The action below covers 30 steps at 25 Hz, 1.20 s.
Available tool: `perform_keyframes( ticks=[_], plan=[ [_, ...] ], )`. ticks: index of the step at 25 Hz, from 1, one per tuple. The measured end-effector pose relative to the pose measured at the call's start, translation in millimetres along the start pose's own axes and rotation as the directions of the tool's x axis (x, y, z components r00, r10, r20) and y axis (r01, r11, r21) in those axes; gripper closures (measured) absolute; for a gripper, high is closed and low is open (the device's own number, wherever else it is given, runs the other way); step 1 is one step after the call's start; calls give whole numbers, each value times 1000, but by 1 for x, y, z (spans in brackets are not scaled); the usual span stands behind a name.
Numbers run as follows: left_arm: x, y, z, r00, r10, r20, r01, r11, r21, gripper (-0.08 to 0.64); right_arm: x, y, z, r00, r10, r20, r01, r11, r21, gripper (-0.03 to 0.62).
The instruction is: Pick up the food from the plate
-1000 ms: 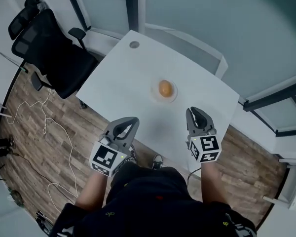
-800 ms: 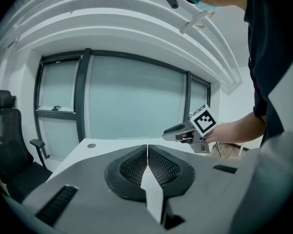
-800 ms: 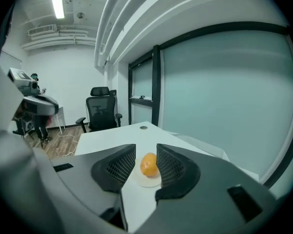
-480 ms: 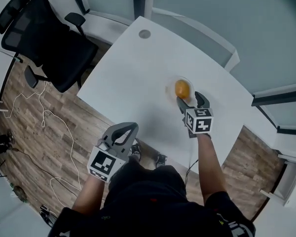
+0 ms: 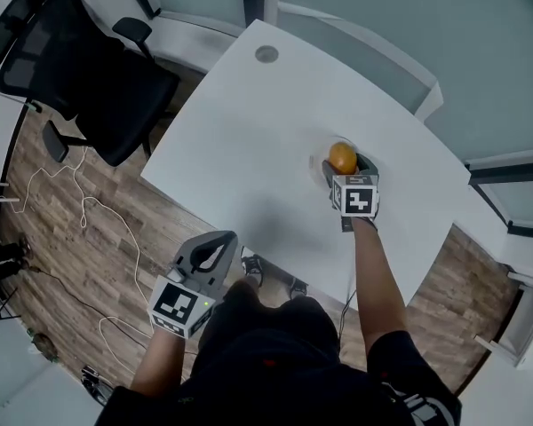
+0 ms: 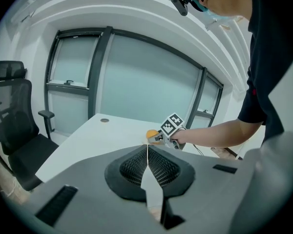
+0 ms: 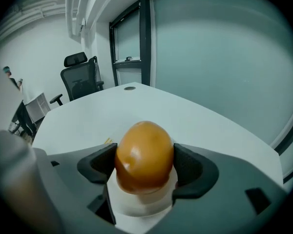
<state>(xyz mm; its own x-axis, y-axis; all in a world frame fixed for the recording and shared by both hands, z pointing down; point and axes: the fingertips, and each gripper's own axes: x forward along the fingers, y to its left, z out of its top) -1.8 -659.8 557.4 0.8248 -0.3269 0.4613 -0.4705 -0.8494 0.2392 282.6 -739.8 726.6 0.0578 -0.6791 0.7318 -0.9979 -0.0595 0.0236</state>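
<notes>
An orange-brown, egg-shaped piece of food (image 5: 342, 156) sits on a small white plate (image 5: 316, 163) on the right half of the white table (image 5: 240, 140). My right gripper (image 5: 344, 169) has reached to the plate. Its jaws are opening, with the food (image 7: 144, 147) between the two black pads (image 7: 98, 163) above the plate (image 7: 141, 204); no firm press shows. My left gripper (image 5: 220, 240) hangs shut and empty off the table's near edge, above the floor. In the left gripper view its jaws (image 6: 147, 150) meet, and the food (image 6: 151, 133) shows far ahead.
A black office chair (image 5: 80, 69) stands left of the table. A round grommet (image 5: 266, 54) marks the table's far corner. A white cable (image 5: 98, 220) lies on the wood floor. Glass walls close in the far and right sides.
My right gripper has gone forward from the table's near edge to the plate, and its jaws have spread around the food. The left gripper has stayed low by the near edge.
</notes>
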Motion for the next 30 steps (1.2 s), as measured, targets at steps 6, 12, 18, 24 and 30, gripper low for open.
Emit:
perform_keyframes(
  ticks=[6,12,18,24,30],
  plan=[
    [1,-4,10,999,-11,37,10,999,36,537,-38,-3,27,990,-14,137,15,1000,-5,222],
    [0,-31,35,997,-28,77,24,998,61,537,-114,-6,56,962,17,273,-27,999,32,222],
    [-10,-71,71,990,-35,140,19,993,114,537,-220,8,75,900,79,429,-79,997,-18,222],
    [-24,-110,107,974,-40,224,-2,983,186,537,-318,13,75,826,110,553,-103,994,-45,222],
    [-34,-142,129,965,-29,260,-28,977,213,537,-390,7,75,770,92,631,-62,996,-70,222]
  ],
)
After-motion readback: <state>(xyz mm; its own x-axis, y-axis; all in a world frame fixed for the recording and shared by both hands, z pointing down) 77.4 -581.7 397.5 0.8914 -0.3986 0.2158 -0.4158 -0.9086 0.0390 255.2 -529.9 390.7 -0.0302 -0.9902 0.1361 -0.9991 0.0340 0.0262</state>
